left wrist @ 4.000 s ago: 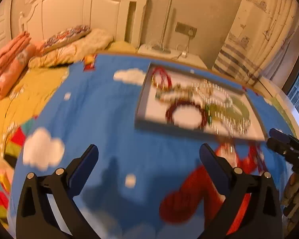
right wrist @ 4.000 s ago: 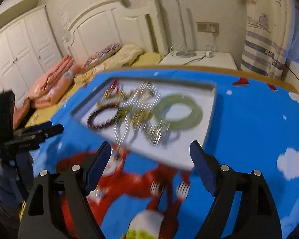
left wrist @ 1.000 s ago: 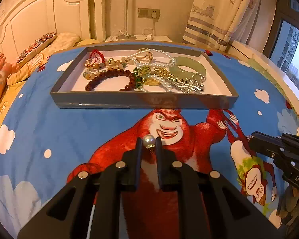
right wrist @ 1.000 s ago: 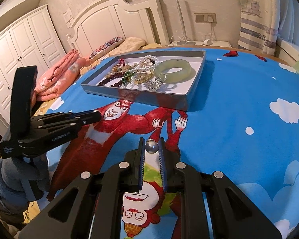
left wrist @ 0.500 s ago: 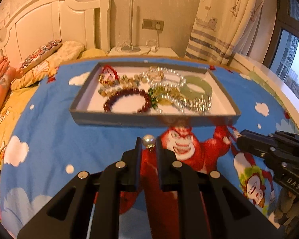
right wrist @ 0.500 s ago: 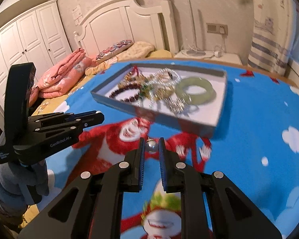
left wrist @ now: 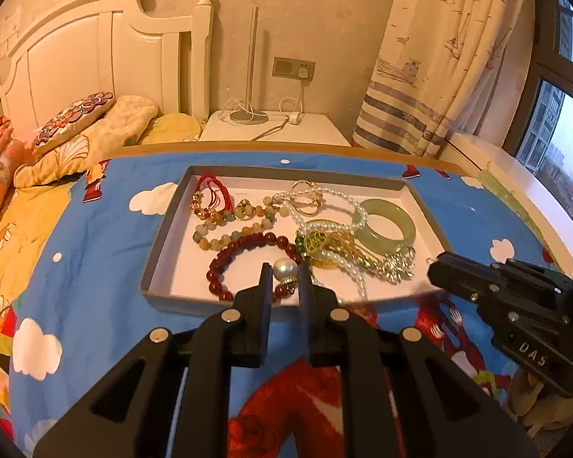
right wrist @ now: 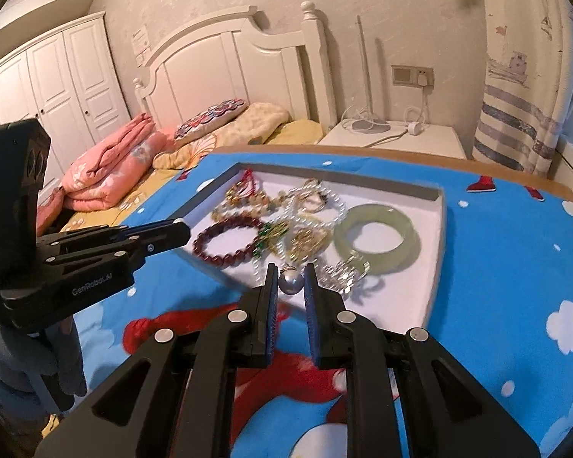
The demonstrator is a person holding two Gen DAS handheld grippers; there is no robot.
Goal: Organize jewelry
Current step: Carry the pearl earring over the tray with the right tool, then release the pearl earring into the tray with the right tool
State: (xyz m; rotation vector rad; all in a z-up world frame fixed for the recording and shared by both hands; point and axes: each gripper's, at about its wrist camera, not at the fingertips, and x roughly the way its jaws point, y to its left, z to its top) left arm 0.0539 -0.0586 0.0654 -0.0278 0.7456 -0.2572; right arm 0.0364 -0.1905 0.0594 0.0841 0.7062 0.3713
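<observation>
A grey tray (left wrist: 160, 252) with a white floor lies on the blue cartoon bedspread and holds a tangle of jewelry: a dark red bead bracelet (left wrist: 244, 252), a green jade bangle (left wrist: 384, 225), a red cord bracelet (left wrist: 210, 191) and pearl strands (left wrist: 324, 194). My left gripper (left wrist: 284, 271) is shut on a white pearl earring (left wrist: 285, 268), held over the tray's near edge. My right gripper (right wrist: 290, 280) is shut on a grey pearl earring (right wrist: 289, 281), over the tray's (right wrist: 437, 252) near edge beside the jade bangle (right wrist: 376, 234).
A white headboard (left wrist: 95, 61), pillows (left wrist: 95, 129) and folded pink blankets (right wrist: 110, 168) lie to the left. A white nightstand (left wrist: 275, 129) with a lamp base and cables stands behind the bed. A curtain (left wrist: 431, 61) hangs at the right.
Both grippers, open and empty four seconds ago, now each hold a pearl earring. Over the last second both have moved forward, from above the bedspread to the tray's near edge.
</observation>
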